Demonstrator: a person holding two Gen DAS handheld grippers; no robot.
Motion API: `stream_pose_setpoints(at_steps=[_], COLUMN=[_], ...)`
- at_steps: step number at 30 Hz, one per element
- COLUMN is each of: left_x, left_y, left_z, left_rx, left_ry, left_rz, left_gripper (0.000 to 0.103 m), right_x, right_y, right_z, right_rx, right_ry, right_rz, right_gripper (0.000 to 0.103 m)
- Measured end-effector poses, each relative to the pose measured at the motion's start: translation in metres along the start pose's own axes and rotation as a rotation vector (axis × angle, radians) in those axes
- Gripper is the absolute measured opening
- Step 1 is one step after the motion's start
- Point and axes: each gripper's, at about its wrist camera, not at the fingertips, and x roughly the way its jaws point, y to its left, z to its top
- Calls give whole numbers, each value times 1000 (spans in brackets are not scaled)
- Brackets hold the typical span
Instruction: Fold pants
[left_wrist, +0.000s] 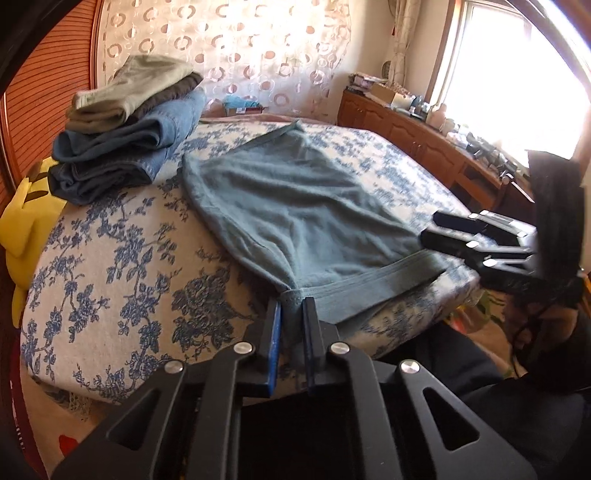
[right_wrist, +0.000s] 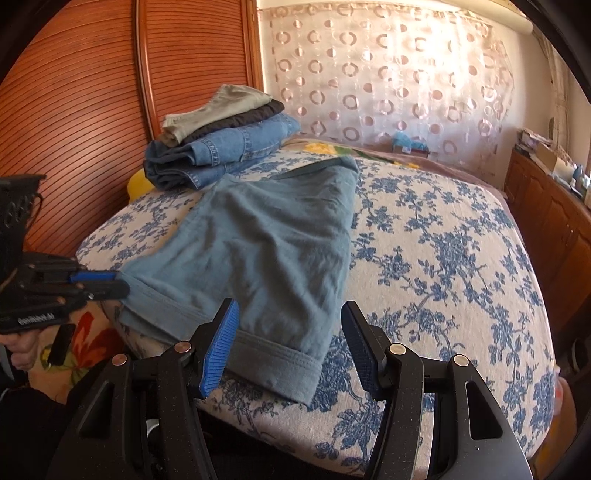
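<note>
Floral blue-and-cream cover spreads over the bed (right_wrist: 443, 266), largest of all before me. Across it lie the teal pants (right_wrist: 266, 251), already folded lengthwise, the cuffs at 6 o'clock by the near edge. At 10 o'clock sits a stack of folded clothes (right_wrist: 221, 147), jeans under grey. My left claw (left_wrist: 291, 314) is pinched narrow on the pants' cuff corner. My right claw (right_wrist: 291, 347) stands wide, holding nothing, poised over the other cuff corner.
</note>
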Motion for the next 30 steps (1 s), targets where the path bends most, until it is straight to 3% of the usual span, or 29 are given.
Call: stream_pose_setpoints(at_steps=[3,8,12,17,22,25,30], left_x=[-9,2,9,6,2,4,10], left_y=[-8,0,13,17,21,23,24], left_z=[3,-2,-8,-6,-1,3,3], left_rx=[11,6,-41,-50,-51,-55,-73], left_ry=[1,65,84,61,30,24,22], left_rz=[-18,35,40,51,56,54,42], left_gripper=[7,8,18,42,43,45,45], right_x=[0,-1,-1,0,6,9,8], right_y=[-5,-13,-18,-16,-12,-13,-18], right_z=[-2,-6,-10,-13,-20,-23,-29], right_rx=[15,32,46,48,41,46,58], right_ry=[7,14,18,31,61,76,73], right_rz=[-2,-7,-8,15,29,23,10], right_gripper=[59,59,59,59,58,54,34])
